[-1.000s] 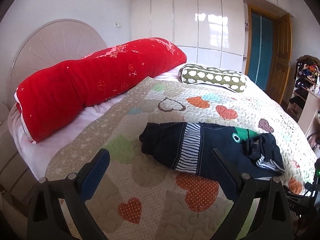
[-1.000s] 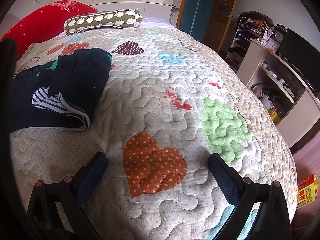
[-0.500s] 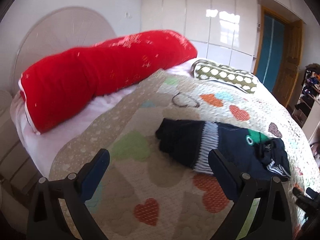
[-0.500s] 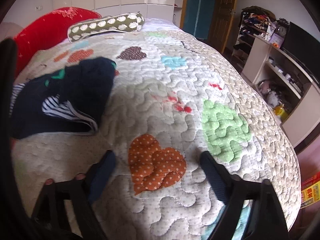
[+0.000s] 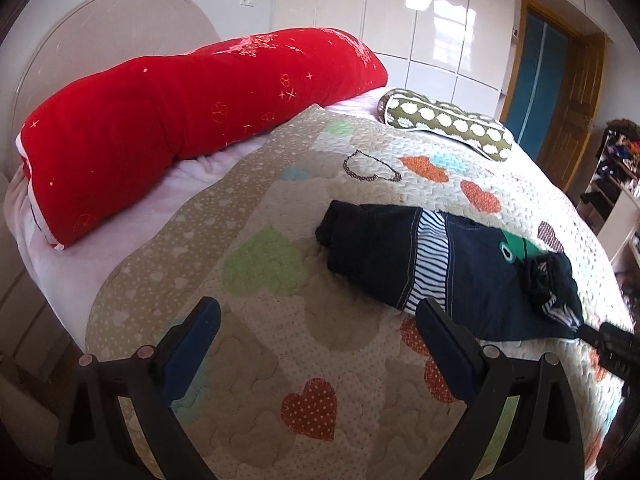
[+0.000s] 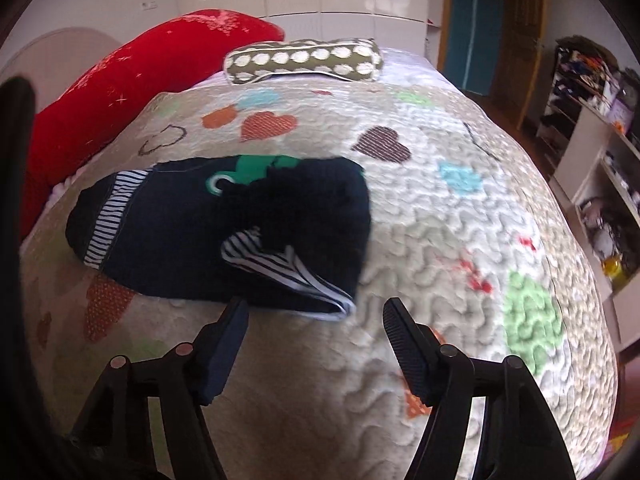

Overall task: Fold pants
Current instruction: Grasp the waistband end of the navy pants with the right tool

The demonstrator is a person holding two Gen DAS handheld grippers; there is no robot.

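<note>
Right wrist view: right gripper (image 6: pixel 314 308) fingers spread beside pants (image 6: pixel 224 232); left gripper (image 5: pixel 318 316) fingers released above quilt (image 5: pixel 280 340).

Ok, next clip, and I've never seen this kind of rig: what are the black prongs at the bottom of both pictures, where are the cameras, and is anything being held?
No robot here: a person carries a two-finger gripper in each hand, with a fisheye camera on each looking along its fingers. The prongs are those fingers. One picture comes from the left gripper, the other from the right gripper. Both are open and hold nothing. On the heart-patterned quilt lie dark navy pants with striped trim, bunched at one end. The right gripper sits just short of their striped edge; the left hangs over bare quilt. Behind are a red bolster and a green spotted pillow.
</note>
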